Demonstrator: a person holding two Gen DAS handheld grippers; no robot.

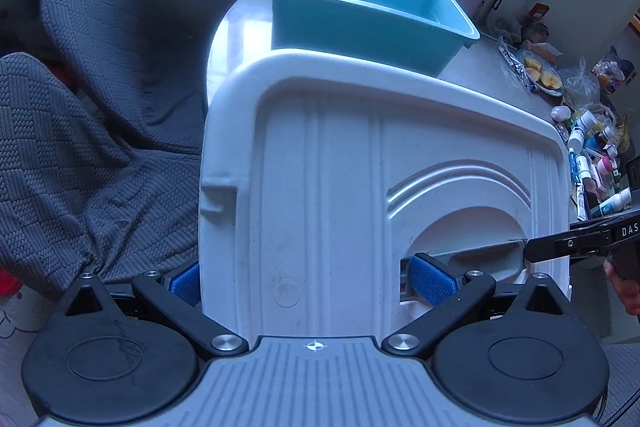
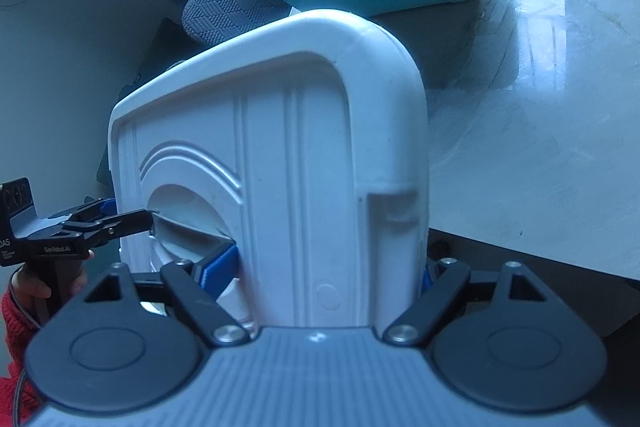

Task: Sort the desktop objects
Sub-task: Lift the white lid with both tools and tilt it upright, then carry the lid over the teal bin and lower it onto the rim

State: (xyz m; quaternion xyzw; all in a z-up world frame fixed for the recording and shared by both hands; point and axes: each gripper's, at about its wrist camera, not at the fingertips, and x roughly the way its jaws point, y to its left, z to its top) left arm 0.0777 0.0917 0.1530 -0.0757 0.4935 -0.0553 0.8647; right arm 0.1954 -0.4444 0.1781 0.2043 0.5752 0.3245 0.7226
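White moulded plastic lid (image 1: 340,187) is clamped at opposite ends by the left tongs (image 1: 312,279) and right tongs (image 2: 324,271); uneven pulling could twist it loose onto the surface (image 2: 540,147).

A large white plastic lid (image 1: 320,187) fills both views, held up on edge above the counter (image 2: 540,147) rather than lying flat. Its outer rim is thick and rounded with curved corners. The face turned to the cameras has raised straight ribs running along it and a set of arched ridges around a recessed half-round hollow, where a grey handle bar (image 1: 480,251) sits. A small notch breaks one side edge, and a faint moulded circle marks the face near the bottom. Beyond the lid a teal rectangular tub (image 1: 372,7) stands upright and open on the pale counter, its inside bare as far as can be seen.
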